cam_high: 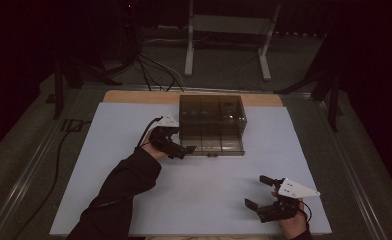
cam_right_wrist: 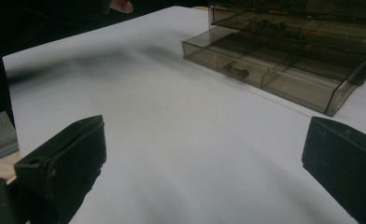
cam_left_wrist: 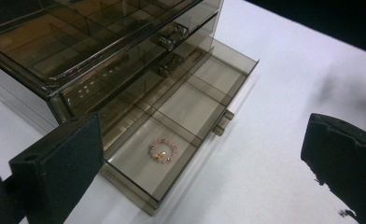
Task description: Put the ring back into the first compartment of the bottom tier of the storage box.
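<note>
A smoky see-through drawer box (cam_high: pixel 211 112) stands at the middle back of the white board. Its bottom drawer (cam_high: pixel 212 145) is pulled out. In the left gripper view a small pink bead ring with gold bits (cam_left_wrist: pixel 163 150) lies in the nearest compartment of that drawer (cam_left_wrist: pixel 183 112). My left gripper (cam_high: pixel 180 145) hovers at the drawer's left front corner, open and empty (cam_left_wrist: pixel 200 140), with the ring below and between its jaws. My right gripper (cam_high: pixel 257 191) stays near the front right of the board, open (cam_right_wrist: pixel 204 149), holding nothing and facing the box (cam_right_wrist: pixel 288 42) from a distance.
The white board (cam_high: pixel 134 150) lies on a wooden table, with bare surface around the box. The drawer's handle (cam_right_wrist: pixel 236 71) sticks out toward the front. Cables (cam_high: pixel 154 70) and a metal stand (cam_high: pixel 229 30) sit on the floor beyond the table.
</note>
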Available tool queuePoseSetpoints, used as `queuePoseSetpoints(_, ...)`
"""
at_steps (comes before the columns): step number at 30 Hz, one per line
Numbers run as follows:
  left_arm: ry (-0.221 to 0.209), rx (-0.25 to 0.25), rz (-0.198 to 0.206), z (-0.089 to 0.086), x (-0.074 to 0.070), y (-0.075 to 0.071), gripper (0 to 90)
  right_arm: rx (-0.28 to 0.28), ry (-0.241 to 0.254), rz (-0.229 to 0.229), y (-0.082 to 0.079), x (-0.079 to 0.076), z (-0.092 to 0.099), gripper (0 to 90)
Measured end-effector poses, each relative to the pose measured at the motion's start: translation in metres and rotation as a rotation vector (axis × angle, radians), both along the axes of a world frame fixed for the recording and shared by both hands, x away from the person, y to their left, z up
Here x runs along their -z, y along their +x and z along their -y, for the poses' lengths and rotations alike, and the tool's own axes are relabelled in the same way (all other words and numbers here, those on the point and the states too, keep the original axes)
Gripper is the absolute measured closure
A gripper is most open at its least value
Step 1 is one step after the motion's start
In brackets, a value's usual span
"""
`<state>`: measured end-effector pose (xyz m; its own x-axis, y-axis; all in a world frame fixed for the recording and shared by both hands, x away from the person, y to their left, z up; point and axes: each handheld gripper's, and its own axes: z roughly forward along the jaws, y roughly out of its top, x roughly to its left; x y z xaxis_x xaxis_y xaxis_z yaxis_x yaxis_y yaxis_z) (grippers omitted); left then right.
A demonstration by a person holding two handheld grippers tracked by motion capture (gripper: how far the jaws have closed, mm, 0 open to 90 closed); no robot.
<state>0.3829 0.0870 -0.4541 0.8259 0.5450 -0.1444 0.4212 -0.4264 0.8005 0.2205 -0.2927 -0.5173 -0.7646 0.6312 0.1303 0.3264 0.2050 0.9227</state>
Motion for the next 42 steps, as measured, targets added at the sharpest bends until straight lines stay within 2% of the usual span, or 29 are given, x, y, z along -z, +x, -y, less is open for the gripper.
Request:
queuePoseSetpoints(3,-0.017,0.015,0.015,-0.003,-0.001,-0.004,0.6,-0.002,-0.001,0.004,-0.001,-0.001,-0.001,0.0)
queuePoseSetpoints(7,-0.004,0.03,0.036,-0.008,-0.002,-0.009,0.6,-0.001,0.002,0.004,0.0,-0.002,-0.001,0.0)
queuePoseSetpoints(10,-0.015,0.029,0.029,-0.011,-0.002,-0.011,0.6,-0.004,0.0,0.003,0.0,-0.001,-0.002,0.0)
queuePoseSetpoints(13,-0.025,0.008,0.026,-0.018,-0.004,-0.015,0.6,-0.003,0.003,0.003,0.0,-0.001,-0.001,0.0)
queuePoseSetpoints(22,-0.021,-0.002,0.023,-0.031,-0.002,-0.024,0.6,0.0,-0.001,0.002,0.0,-0.001,-0.002,0.0)
queuePoseSetpoints(25,-0.046,-0.014,0.025,-0.043,-0.003,-0.029,0.6,0.001,-0.002,-0.001,0.0,-0.001,-0.002,0.0)
queuePoseSetpoints(30,-0.038,-0.04,0.03,-0.056,-0.001,-0.033,0.6,0.001,-0.002,-0.001,0.0,-0.001,-0.002,0.0)
queuePoseSetpoints(35,-0.056,-0.066,0.021,-0.073,0.005,-0.04,0.6,0.0,-0.004,0.0,0.0,0.0,-0.002,0.0)
queuePoseSetpoints(42,-0.063,-0.074,0.021,-0.08,0.016,-0.049,0.6,0.003,-0.003,-0.005,0.0,0.0,-0.002,0.0)
